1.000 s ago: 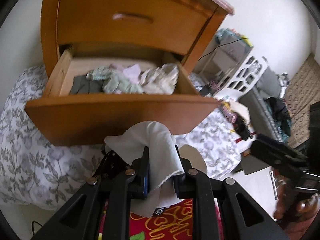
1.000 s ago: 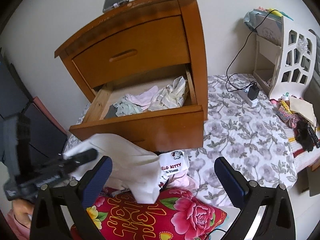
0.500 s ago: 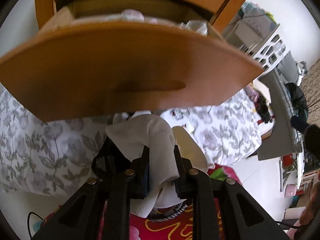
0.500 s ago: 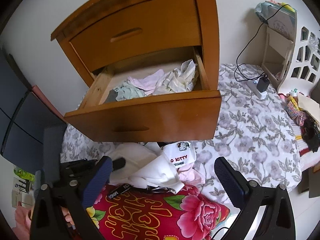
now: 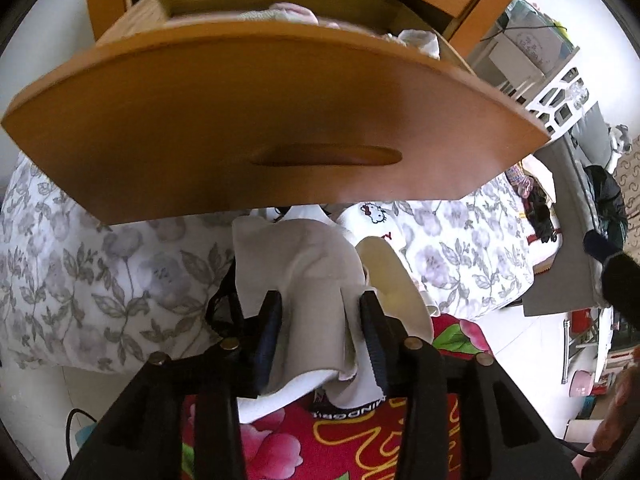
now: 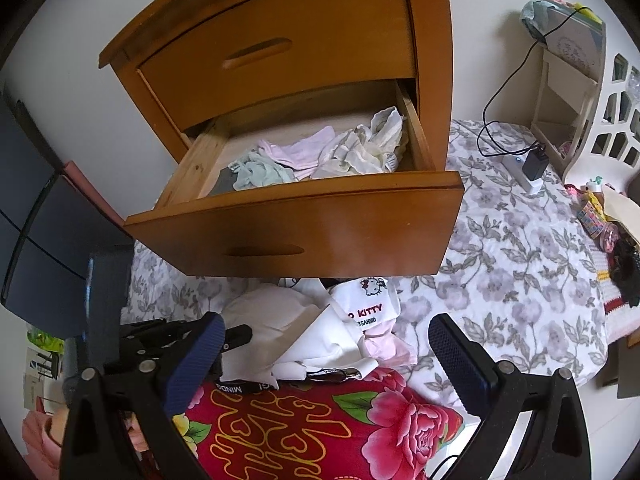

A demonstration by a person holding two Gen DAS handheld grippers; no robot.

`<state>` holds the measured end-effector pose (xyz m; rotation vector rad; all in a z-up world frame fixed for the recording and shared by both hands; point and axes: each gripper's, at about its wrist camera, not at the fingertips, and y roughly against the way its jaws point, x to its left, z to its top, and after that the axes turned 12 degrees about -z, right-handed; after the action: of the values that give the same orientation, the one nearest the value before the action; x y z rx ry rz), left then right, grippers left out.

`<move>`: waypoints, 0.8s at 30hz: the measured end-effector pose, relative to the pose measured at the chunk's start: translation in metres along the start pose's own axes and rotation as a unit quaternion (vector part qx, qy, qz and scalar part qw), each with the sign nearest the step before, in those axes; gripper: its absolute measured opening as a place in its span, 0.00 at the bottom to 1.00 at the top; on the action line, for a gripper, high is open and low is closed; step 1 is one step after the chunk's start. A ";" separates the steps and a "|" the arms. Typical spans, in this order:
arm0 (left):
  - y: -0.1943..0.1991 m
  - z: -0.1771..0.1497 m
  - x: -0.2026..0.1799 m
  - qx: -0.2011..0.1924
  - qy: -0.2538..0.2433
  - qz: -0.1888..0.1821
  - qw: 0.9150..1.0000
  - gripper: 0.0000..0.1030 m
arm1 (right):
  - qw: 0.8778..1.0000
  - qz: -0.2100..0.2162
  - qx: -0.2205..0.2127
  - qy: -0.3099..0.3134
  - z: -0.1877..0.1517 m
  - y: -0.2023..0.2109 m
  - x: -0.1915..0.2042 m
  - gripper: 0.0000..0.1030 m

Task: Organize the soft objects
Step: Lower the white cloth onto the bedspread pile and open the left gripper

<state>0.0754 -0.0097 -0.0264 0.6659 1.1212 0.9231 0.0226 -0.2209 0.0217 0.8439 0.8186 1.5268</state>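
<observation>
A white cloth [image 5: 304, 256] lies between the fingers of my left gripper [image 5: 320, 300]. The jaws are opening and the cloth sags loose between the pads onto the pile below. That pile of white garments [image 6: 276, 312], with a Hello Kitty piece [image 6: 368, 304], sits on the bed under the open wooden drawer [image 6: 296, 232]. The drawer holds several crumpled pale clothes [image 6: 320, 152]. My right gripper [image 6: 326, 324] hangs over the pile, open wide with nothing between its fingers. In the right wrist view my left gripper [image 6: 240, 334] comes in from the left.
A red floral cushion [image 6: 320, 420] lies just below both grippers. The grey floral bedspread [image 6: 512, 248] spreads to the right, with a charger and cable [image 6: 532, 164] on it. A white shelf unit [image 6: 568, 80] stands at the far right. The drawer front overhangs the pile.
My left gripper sank from level with the drawer's opening to below its front, carrying the white cloth, and its jaws have widened. The right gripper dropped a little closer to the pile.
</observation>
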 end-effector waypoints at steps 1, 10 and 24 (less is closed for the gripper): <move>0.004 0.000 0.000 -0.004 0.001 -0.001 1.000 0.41 | 1.000 0.000 0.000 0.000 0.000 0.000 0.000 1.00; 0.051 0.004 0.001 -0.065 0.013 0.013 0.998 0.53 | 1.000 0.000 0.003 0.003 -0.001 -0.002 0.003 1.00; 0.062 -0.001 0.016 -0.093 0.030 0.070 0.993 0.80 | 0.999 0.002 0.021 0.025 -0.003 -0.015 0.020 1.00</move>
<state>0.0599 0.0340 0.0175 0.5716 1.0364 1.1598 0.0258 -0.1991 0.0085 0.8414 0.8891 1.5429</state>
